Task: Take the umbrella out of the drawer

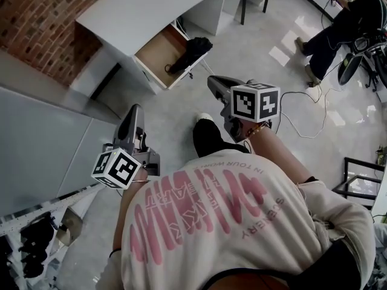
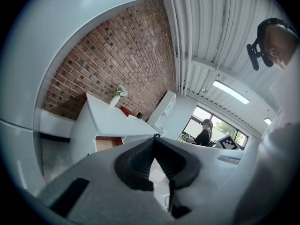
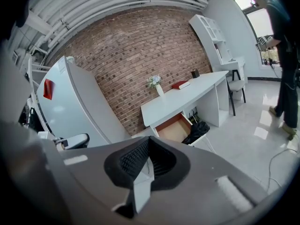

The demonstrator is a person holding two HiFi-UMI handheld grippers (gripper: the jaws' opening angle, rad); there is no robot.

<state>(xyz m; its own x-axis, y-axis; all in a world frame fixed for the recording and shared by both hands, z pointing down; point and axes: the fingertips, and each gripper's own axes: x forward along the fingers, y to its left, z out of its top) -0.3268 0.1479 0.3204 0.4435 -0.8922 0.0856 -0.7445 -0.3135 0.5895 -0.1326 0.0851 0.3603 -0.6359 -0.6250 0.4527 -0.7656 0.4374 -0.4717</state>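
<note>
Black fabric, bunched and slack: that was the umbrella [image 1: 190, 52], and it lay in the open drawer [image 1: 156, 52] under the white tabletop [image 1: 145, 8]. It sat against the drawer's front, with part of it spilling over the front rim. Its long axis ran along that front edge, across my line of approach, not toward me.

Both of my tongs were clenched on nothing. In each gripper view the ribbed pads met at the tips with only floor and furniture beyond them. My right tongs [image 1: 213, 80] pointed at the drawer from the floor side, and in the right gripper view the umbrella [image 3: 202, 131] showed ahead, a little to the right of the tips [image 3: 147, 140]. My left tongs [image 1: 134, 109] hung farther off, low and to the left of the drawer, with no clear sight of the umbrella.

I judged the right tongs the nearer and better placed. They would have to open and come in over the front rim, crossing the umbrella's length. Both tongs were well apart from it.
</note>
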